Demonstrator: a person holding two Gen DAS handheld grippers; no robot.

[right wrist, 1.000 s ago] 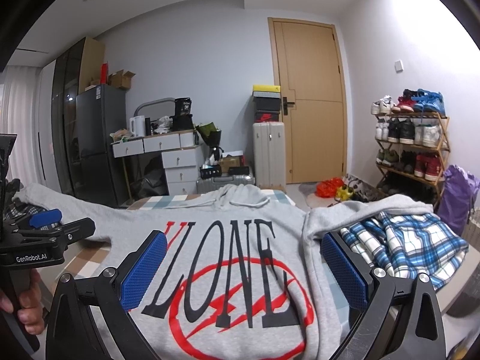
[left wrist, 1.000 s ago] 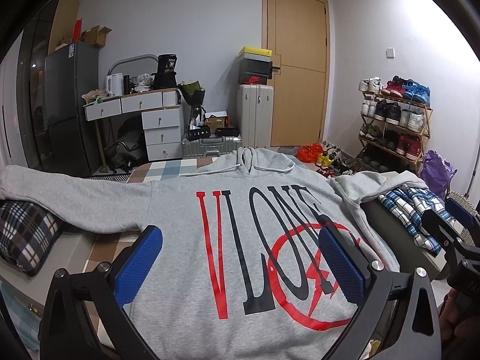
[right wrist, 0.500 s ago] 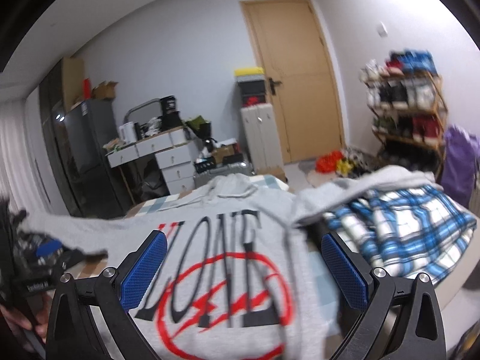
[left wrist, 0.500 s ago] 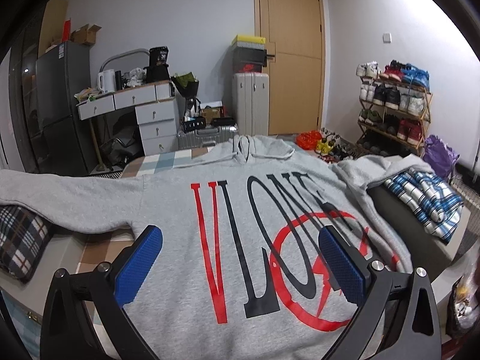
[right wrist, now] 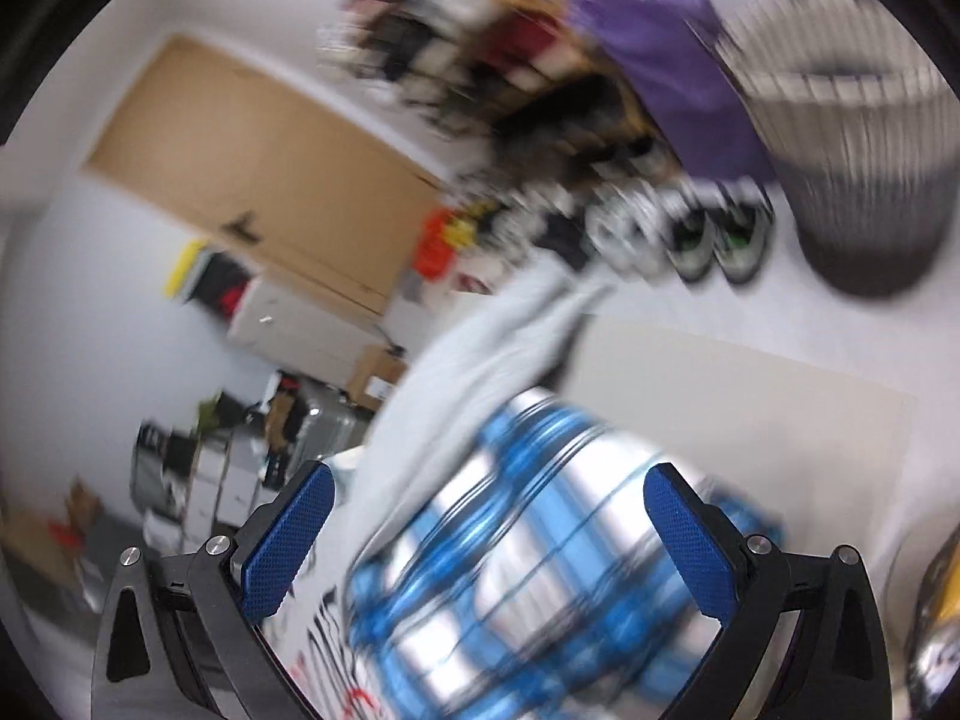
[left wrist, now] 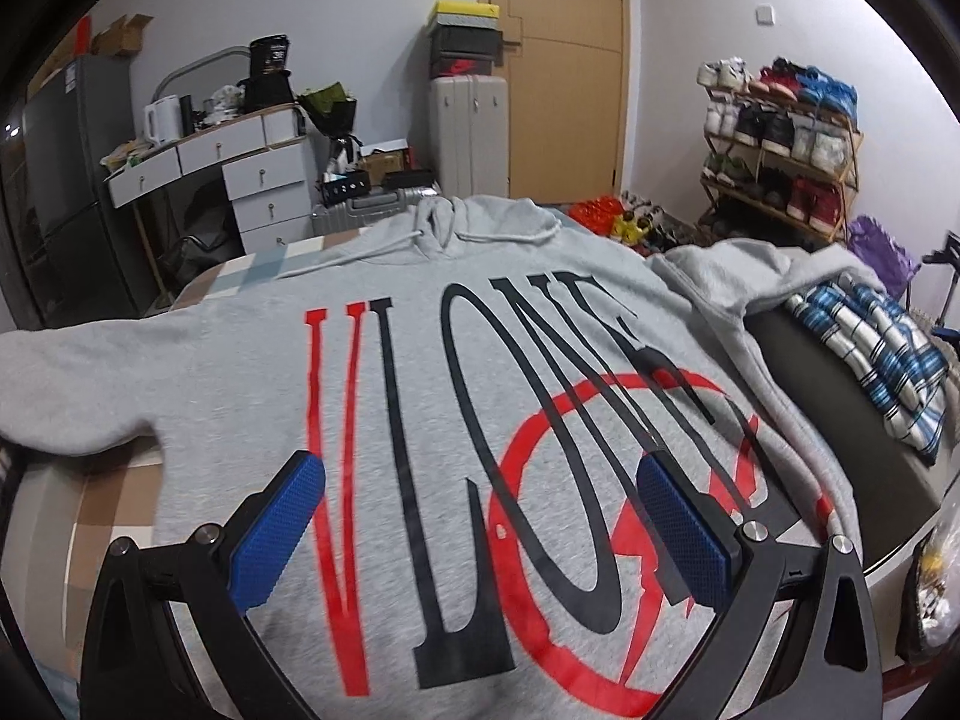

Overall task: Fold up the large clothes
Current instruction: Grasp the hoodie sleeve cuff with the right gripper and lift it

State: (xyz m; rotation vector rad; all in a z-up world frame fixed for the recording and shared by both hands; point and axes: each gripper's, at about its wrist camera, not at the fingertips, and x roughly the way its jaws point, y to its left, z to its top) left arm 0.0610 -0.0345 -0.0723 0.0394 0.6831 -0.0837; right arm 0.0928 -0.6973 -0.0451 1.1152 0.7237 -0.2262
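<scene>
Behind, at 12 o'clock, stands a door [left wrist: 564,60]; both grippers' jaws gape empty over the grey hoodie [left wrist: 240,372], the left gripper [left wrist: 477,525] and the right gripper [right wrist: 489,531].

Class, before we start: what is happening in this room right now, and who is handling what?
A person holds two-finger tongs in each hand over a grey hoodie spread flat, print up, sleeves out to the sides. The left tongs hover open above its chest print, gripping nothing. The right tongs are open too, tilted towards the hoodie's sleeve beside a blue plaid garment; that view is heavily blurred. No fold has been made yet.
</scene>
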